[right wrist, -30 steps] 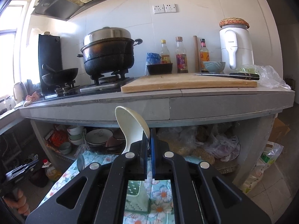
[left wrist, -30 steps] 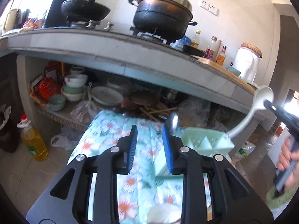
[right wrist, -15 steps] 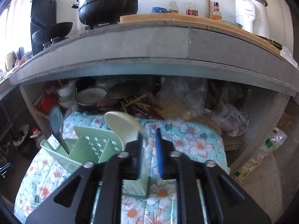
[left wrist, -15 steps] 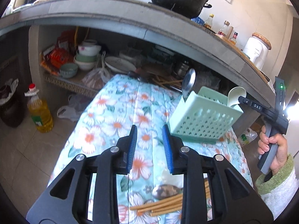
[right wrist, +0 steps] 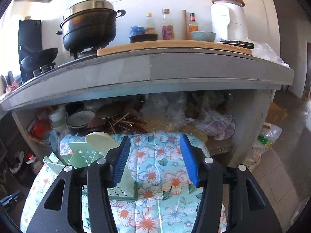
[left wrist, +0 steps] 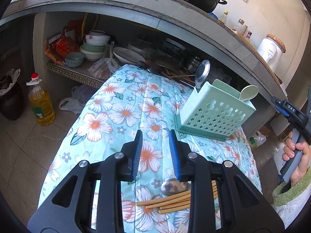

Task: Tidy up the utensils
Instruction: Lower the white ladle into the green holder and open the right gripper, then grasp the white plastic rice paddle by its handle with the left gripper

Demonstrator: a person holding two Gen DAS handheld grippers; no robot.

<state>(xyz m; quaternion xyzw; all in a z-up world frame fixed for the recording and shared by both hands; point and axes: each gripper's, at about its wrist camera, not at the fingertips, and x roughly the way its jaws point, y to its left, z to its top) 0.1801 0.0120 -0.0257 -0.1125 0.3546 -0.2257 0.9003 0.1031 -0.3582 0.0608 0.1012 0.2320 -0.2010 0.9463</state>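
The chopsticks point(left wrist: 167, 202), at six o'clock, looked light, stiff, slippery; grip mid-length. The left gripper point(left wrist: 155, 153) was narrow and empty; the right gripper point(right wrist: 155, 161) had just been opening, nothing between its jaws.

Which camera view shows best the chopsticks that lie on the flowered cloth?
The left wrist view. There the wooden chopsticks lie in a loose bundle on the flowered cloth, just below a metal spoon, partly hidden behind the left tongs. The right wrist view does not show them at all.

Low countertop point(right wrist: 147, 71) overhangs the utensil holder point(left wrist: 215, 112).
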